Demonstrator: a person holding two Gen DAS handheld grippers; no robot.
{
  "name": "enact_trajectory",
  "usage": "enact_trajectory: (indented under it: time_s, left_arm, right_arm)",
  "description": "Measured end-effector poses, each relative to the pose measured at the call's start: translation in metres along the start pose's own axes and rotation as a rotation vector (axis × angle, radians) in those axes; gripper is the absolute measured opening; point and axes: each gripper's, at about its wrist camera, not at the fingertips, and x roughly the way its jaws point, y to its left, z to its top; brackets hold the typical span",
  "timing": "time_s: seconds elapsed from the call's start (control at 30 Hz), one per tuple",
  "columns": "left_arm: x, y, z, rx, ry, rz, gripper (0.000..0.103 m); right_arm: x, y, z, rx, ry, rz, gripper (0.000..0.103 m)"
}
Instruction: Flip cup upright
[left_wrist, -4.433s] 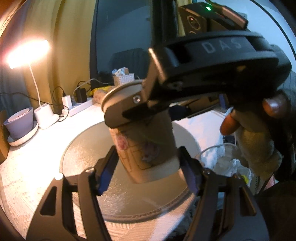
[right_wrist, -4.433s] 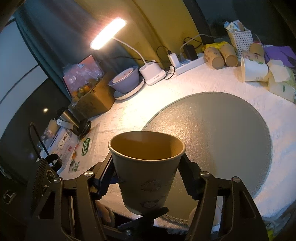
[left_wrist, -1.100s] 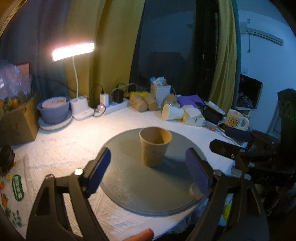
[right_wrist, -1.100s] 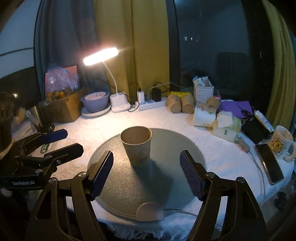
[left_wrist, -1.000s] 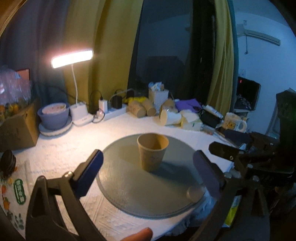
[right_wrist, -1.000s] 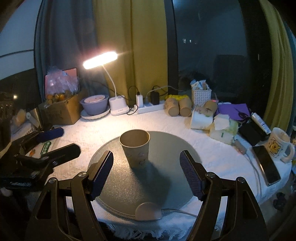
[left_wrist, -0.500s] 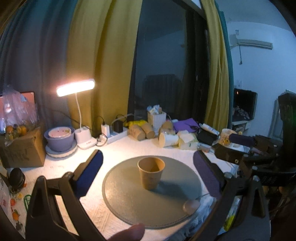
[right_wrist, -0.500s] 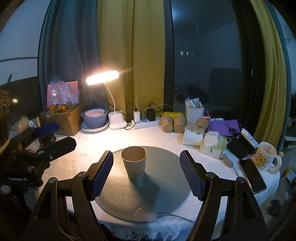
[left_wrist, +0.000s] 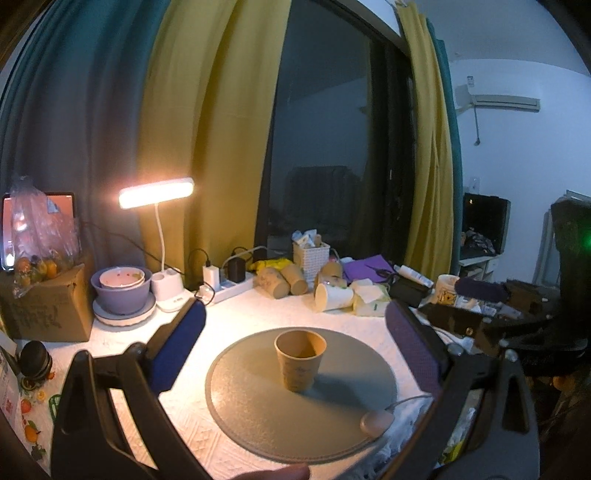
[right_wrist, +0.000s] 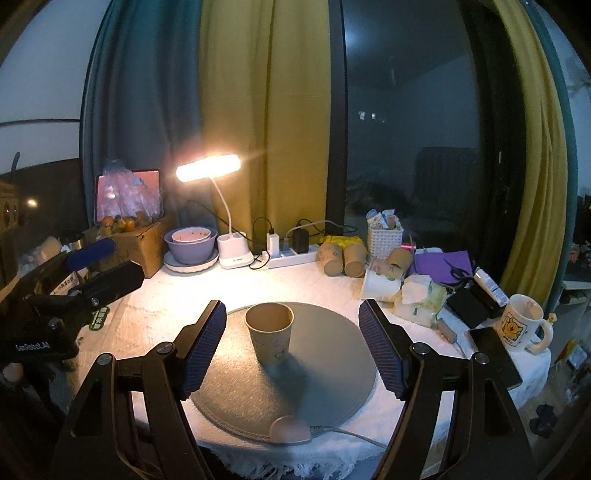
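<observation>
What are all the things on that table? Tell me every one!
cup: 1, tan, upright on the mat
mat: 1, grey, round, table middle
lamp: 1, white, lit, at the back
bowl: 1, purple, on a plate left of the lamp
power strip: 1, white, by the lamp
lying cups: several, tan, on their sides at the back
basket: 1, white, behind the lying cups
mug: 1, white with a yellow picture, far right
phone: 1, black, beside the mug
box: 1, brown, far left
tablecloth: 1, white
left gripper: 1, black with blue pads, open
right gripper: 1, black with blue pads, open
</observation>
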Motion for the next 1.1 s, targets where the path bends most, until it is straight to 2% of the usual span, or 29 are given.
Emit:
enact_trajectory:
  time_s: [1.1]
  left_arm:
    - [-0.0031,-0.0026,-0.0009,-0.003,0.004,-0.002,0.099]
  right_arm:
    - [0.0082,0.0084,-0.0032,-0.008,0.02,0.029,0.077]
